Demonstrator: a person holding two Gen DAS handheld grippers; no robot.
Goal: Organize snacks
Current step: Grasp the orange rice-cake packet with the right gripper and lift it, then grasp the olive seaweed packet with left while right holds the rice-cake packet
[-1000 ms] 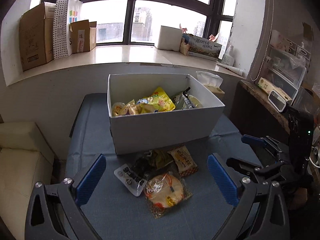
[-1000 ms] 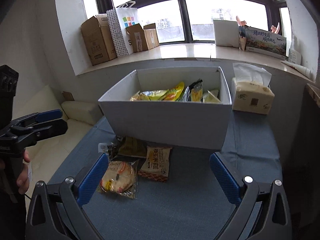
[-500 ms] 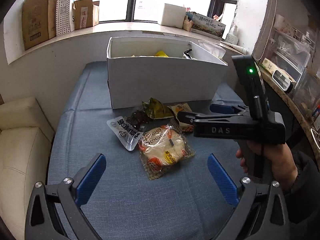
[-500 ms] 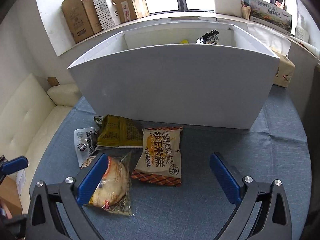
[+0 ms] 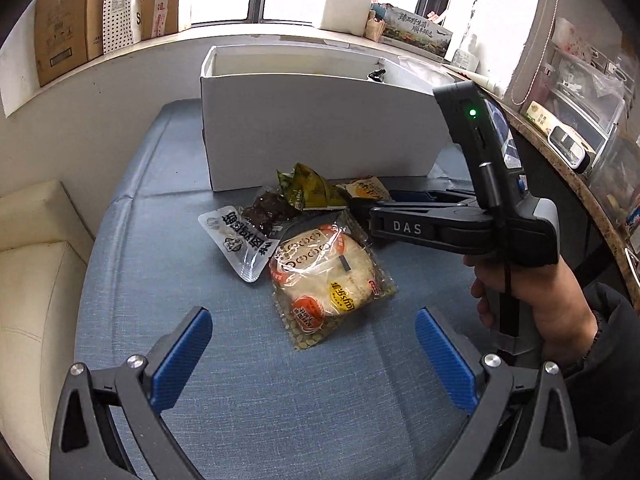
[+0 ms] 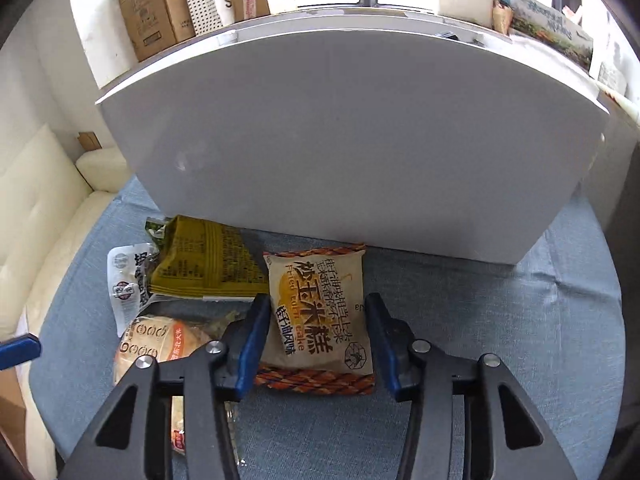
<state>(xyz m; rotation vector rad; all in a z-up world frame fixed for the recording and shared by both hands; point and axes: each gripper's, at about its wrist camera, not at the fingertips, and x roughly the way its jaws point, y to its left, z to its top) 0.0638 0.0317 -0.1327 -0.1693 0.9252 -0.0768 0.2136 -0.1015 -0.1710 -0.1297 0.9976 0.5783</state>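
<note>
Several snack packets lie on the blue table in front of a white box (image 5: 316, 128). My right gripper (image 6: 316, 340) is low over the fried corn cake packet (image 6: 318, 320), its jaws half closed on either side of it; I cannot tell if they touch it. The cake packet's corner also shows in the left wrist view (image 5: 366, 188). My left gripper (image 5: 312, 352) is open and empty, just short of a clear-wrapped round bread (image 5: 326, 276). A white-and-black pouch (image 5: 240, 240) and an olive-green packet (image 5: 308, 190) lie beside it.
A cream sofa (image 5: 32, 280) stands left of the table. Cardboard boxes (image 5: 64, 20) line the windowsill behind the white box. A shelf with clutter (image 5: 568, 136) runs along the right. The white box wall (image 6: 360, 140) rises just beyond the right gripper.
My right gripper has dropped down and forward to the corn cake packet and its jaws have narrowed around it. My left gripper has lowered and come closer to the round bread.
</note>
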